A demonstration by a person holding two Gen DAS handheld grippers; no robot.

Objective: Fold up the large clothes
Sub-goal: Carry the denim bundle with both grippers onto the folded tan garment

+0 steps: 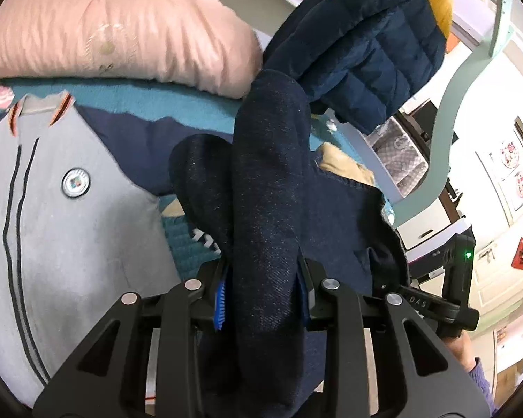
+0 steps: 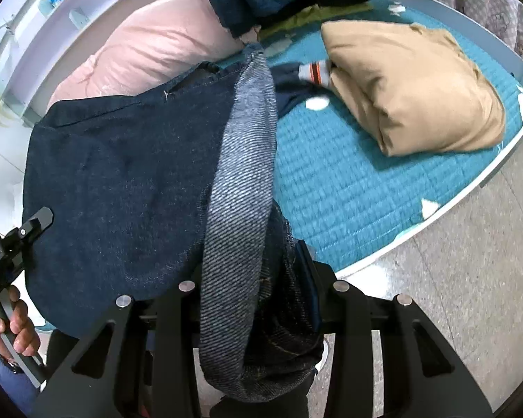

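- Left gripper (image 1: 264, 296) clamped on a thick fold of the denim garment (image 1: 272, 188); right gripper (image 2: 258, 299) clamped on another bunched part of it (image 2: 129, 181).
- I'm holding it raised over the teal bed mat (image 2: 348, 188).
- Risk: bulky rolls slip from the pads, dropping one side.
- Risk: hanging cloth drags the tan folded garment (image 2: 415, 90) nearby.

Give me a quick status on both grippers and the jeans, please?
Left gripper and right gripper each clamped on bunched dark jeans, held above the teal mat. Grey jacket and tan folded garment lie underneath.
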